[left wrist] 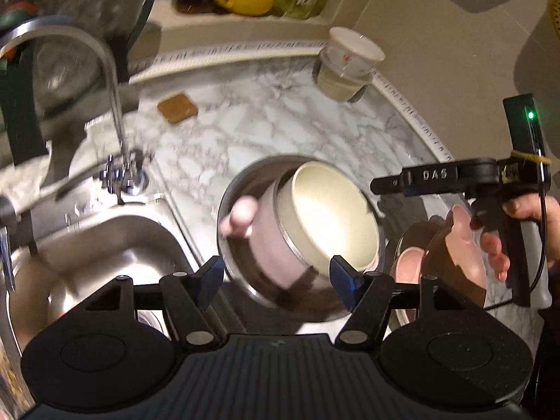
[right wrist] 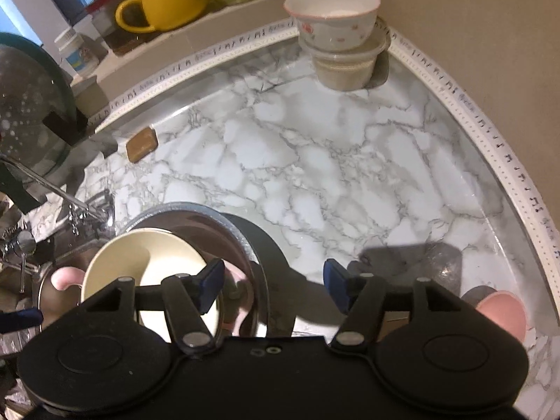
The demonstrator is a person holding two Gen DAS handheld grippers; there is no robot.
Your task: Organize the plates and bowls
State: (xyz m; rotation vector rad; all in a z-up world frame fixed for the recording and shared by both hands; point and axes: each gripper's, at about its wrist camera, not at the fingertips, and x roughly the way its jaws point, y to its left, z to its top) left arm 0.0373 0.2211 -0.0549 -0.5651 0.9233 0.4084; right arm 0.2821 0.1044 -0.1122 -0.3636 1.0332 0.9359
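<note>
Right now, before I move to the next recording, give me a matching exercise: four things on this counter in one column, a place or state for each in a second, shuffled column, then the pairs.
Things
1. pink pot
2. floral bowl
3. yellow mug
4. brown sponge

Places or states
A. on the ledge behind the counter
B. lying flat on the marble countertop
C. tilted inside the steel bowl
D. stacked on top of other bowls in the corner

Pairs: 1-C, 2-D, 3-A, 4-B
</note>
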